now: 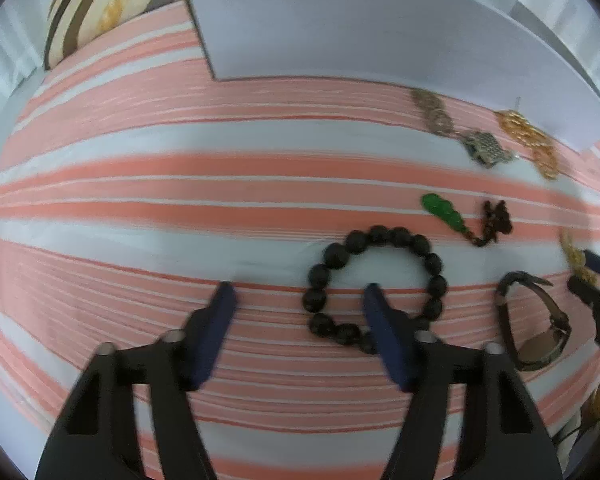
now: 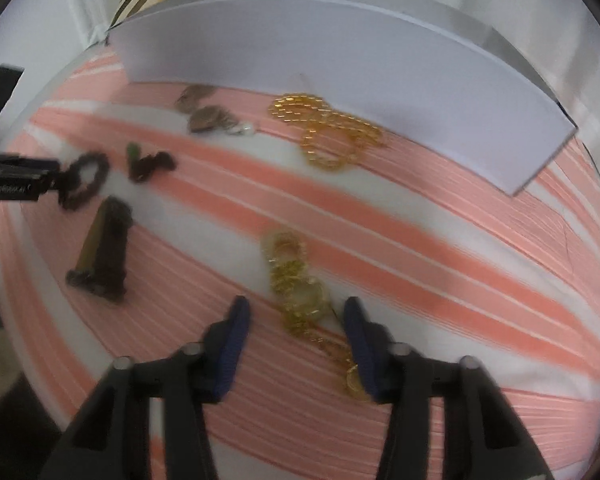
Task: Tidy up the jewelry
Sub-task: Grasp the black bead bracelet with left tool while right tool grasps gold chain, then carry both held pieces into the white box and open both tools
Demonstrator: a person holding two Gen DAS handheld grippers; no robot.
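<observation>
My left gripper (image 1: 300,296) stands with jaws spread wide, gripping nothing, low over the pink-and-white striped cloth (image 1: 140,208). Its right finger lies inside the ring of the black round-bead bracelet (image 1: 374,288), whose near side it overlaps; contact cannot be confirmed. At two o'clock lie the green carved pendant on a dark beaded cord (image 1: 444,212) and, farther out, the silver-grey mesh chain (image 1: 488,146) and the orange-gold link chain (image 1: 528,136), the last just beside the flat white board (image 1: 360,28). The brown strap wristwatch (image 1: 534,320) sits at three o'clock.

My right gripper (image 2: 296,308) is likewise spread and empty, straddling the pale gold ring-link chain (image 2: 296,284). That view is blurred.
</observation>
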